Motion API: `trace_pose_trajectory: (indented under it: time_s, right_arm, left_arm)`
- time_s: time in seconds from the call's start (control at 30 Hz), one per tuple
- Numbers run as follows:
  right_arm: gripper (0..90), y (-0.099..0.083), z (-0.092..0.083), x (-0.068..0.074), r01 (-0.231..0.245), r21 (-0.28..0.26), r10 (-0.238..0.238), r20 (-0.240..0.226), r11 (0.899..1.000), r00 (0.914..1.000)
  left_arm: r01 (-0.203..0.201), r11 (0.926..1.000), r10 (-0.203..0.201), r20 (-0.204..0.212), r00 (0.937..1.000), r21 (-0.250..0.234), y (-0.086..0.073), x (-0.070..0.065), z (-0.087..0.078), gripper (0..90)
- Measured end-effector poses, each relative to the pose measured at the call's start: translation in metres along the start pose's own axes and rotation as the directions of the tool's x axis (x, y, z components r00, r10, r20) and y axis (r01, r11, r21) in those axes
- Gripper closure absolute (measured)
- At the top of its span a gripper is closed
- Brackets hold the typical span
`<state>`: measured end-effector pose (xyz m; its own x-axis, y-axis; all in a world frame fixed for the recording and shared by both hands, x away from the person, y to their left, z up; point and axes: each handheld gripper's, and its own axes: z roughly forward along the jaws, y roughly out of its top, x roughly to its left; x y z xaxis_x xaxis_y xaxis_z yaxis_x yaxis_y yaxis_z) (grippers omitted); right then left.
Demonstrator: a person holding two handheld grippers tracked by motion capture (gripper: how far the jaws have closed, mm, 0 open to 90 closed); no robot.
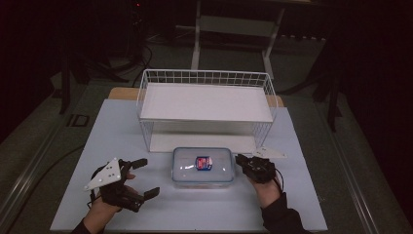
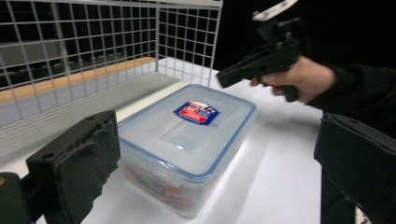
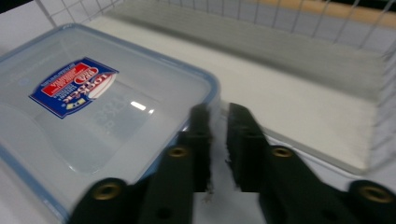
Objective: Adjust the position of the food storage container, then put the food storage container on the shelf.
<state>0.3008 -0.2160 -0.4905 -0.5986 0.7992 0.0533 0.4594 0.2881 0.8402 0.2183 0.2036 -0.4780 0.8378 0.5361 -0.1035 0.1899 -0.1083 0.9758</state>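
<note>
Two grippers are flanking the clear lidded box [image 1: 203, 167] sitting before the wire rack [image 1: 206, 109]. Left gripper [image 1: 144, 177] is gaping wide; right gripper [image 3: 218, 122] is hovering nearly closed at the rim. It looks rigid, slick, light; gripping opposite walls seems safest.

Dim room, dark surround; table [image 1: 146, 214] lit from above. Glare spot on the container lid [image 3: 137, 105] just beyond the motion-blurred right gripper [image 3: 219, 121].

room: dark | floor [image 1: 34, 146]: grey carpet | behind: white metal stand [image 1: 234, 29] | cables [image 1: 141, 56] on floor
</note>
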Motion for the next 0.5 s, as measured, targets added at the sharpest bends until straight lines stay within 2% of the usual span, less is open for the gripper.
trace_pose_trajectory:
  time_s: [0.03, 0.1, 0.13, 0.17, 0.2, 0.27, 0.3, 0.33, 0.43, 0.47, 0.5]
  right_arm:
    - [73.0, 0.0, -0.004, 0.001, -0.002, -0.015, 0.002, 0.004, 1.0, 1.0]
    - [57.8, 0.001, -0.012, 0.002, -0.013, -0.052, 0.013, -0.011, 0.999, 0.9999]
    - [57.8, 0.001, -0.012, 0.002, -0.013, -0.052, 0.013, -0.011, 0.999, 0.9999]
    - [53.5, 0.002, -0.016, 0.003, -0.016, -0.06, 0.015, -0.017, 0.998, 0.9997]
    - [38.5, 0.003, -0.026, 0.006, -0.034, -0.112, 0.027, -0.07, 0.993, 0.9972]
    - [26.7, 0.004, -0.033, 0.008, -0.045, -0.145, 0.031, -0.103, 0.988, 0.9943]
    - [26.7, 0.004, -0.033, 0.008, -0.045, -0.145, 0.031, -0.103, 0.988, 0.9943]
    - [14.4, 0.007, -0.041, 0.012, -0.024, -0.175, 0.005, -0.111, 0.984, 0.9938]
    - [11.8, 0.009, -0.047, 0.014, -0.014, -0.193, -0.011, -0.128, 0.981, 0.9917]
    - [11.1, 0.01, -0.054, 0.017, 0.012, -0.224, -0.044, -0.142, 0.974, 0.9888]
    - [11.1, 0.01, -0.054, 0.017, 0.012, -0.224, -0.044, -0.142, 0.974, 0.9888]
  left_arm:
    - [0.003, 1.0, -0.003, -0.007, 1.0, 0.003, 0.001, 0.0, 0.0, 0.3]
    - [0.003, 0.9999, -0.003, -0.028, 0.9996, 0.014, 0.002, 0.0, 0.002, 0.3]
    - [0.003, 0.9999, -0.003, -0.028, 0.9996, 0.014, 0.002, 0.0, 0.002, 0.3]
    - [0.011, 0.9991, -0.01, -0.04, 0.9991, 0.041, 0.002, 0.0, 0.004, 0.3]
    - [0.013, 0.9983, -0.011, -0.045, 0.9989, 0.057, 0.003, 0.0, 0.005, 0.3]
    - [0.015, 0.9974, -0.011, -0.054, 0.9985, 0.071, 0.005, 0.0, 0.007, 0.2]
    - [0.015, 0.9974, -0.011, -0.054, 0.9985, 0.071, 0.005, 0.0, 0.007, 0.2]
    - [0.017, 0.996, -0.011, -0.067, 0.9977, 0.087, 0.009, -0.001, 0.01, 0.2]
    - [0.021, 0.9956, -0.014, -0.074, 0.9972, 0.091, 0.014, -0.001, 0.012, 0.2]
    - [0.025, 0.9942, -0.017, -0.073, 0.9972, 0.105, 0.022, -0.002, 0.015, 0.2]
    - [0.025, 0.9942, -0.017, -0.073, 0.9972, 0.105, 0.022, -0.002, 0.015, 0.2]
